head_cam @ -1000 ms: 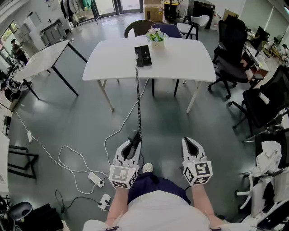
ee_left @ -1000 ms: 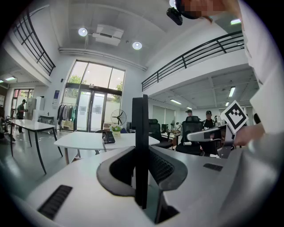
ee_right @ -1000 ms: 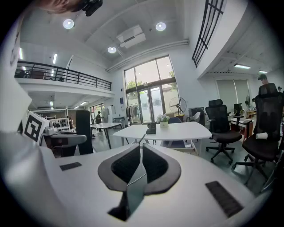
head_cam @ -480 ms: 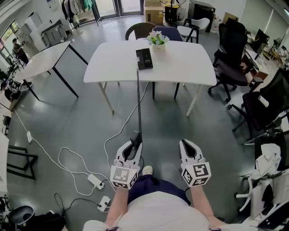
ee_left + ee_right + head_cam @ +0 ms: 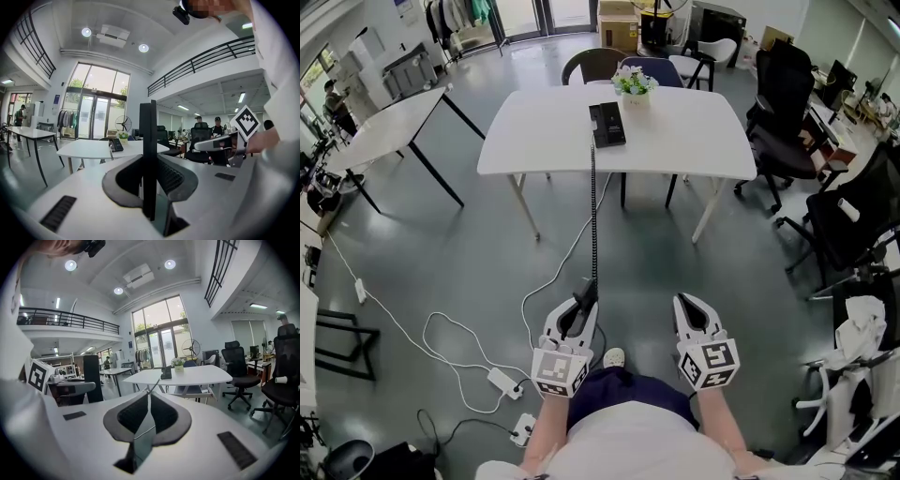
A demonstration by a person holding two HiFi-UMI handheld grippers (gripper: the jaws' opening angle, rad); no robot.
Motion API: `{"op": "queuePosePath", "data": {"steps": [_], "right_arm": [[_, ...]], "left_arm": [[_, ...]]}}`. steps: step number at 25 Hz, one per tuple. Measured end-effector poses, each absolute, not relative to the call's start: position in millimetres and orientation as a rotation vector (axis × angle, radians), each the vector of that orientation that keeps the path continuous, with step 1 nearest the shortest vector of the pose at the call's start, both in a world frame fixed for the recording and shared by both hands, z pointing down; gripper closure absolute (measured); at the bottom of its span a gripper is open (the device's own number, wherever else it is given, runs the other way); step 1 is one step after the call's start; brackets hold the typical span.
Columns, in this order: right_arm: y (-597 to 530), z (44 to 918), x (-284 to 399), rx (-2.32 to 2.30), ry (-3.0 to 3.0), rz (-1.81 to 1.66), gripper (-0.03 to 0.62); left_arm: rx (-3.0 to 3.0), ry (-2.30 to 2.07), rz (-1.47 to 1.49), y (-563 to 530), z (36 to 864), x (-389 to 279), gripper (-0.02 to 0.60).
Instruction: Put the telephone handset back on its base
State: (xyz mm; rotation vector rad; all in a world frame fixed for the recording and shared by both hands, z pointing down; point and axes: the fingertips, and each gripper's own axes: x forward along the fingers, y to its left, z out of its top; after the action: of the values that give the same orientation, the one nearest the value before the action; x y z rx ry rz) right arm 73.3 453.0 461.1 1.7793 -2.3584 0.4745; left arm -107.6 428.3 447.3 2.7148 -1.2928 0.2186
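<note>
My left gripper (image 5: 584, 300) is shut on the black telephone handset (image 5: 580, 307), low over the floor in front of the person. In the left gripper view the handset (image 5: 147, 136) stands upright as a dark bar between the pads of that gripper (image 5: 150, 164). Its coiled cord (image 5: 593, 216) stretches straight up to the black phone base (image 5: 607, 125) on the white table (image 5: 694, 131). The base also shows far off in the gripper views (image 5: 116, 144) (image 5: 166, 373). My right gripper (image 5: 694, 307) hangs beside the left one, shut with nothing in it (image 5: 148, 397).
A small flower pot (image 5: 635, 84) stands just behind the base. Chairs sit behind the table, and black office chairs (image 5: 783, 103) crowd the right side. A white cable with power strips (image 5: 502, 382) lies on the floor to the left. Another white table (image 5: 394, 117) stands far left.
The table and base have slid slightly right and down in the head view. Both grippers keep their pose, the handset still held.
</note>
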Motion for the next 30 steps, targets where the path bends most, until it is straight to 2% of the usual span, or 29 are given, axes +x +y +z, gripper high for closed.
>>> {"op": "queuePosePath", "data": {"steps": [20, 30], "right_arm": [[415, 466, 33, 1.696, -2.396, 0.507, 0.551], [368, 470, 47, 1.656, -2.414, 0.51, 0.551]], "left_arm": [[2.679, -1.307, 0.226, 403, 450, -140, 0.497], [2.651, -1.32, 0.225, 365, 454, -124, 0.497]]}}
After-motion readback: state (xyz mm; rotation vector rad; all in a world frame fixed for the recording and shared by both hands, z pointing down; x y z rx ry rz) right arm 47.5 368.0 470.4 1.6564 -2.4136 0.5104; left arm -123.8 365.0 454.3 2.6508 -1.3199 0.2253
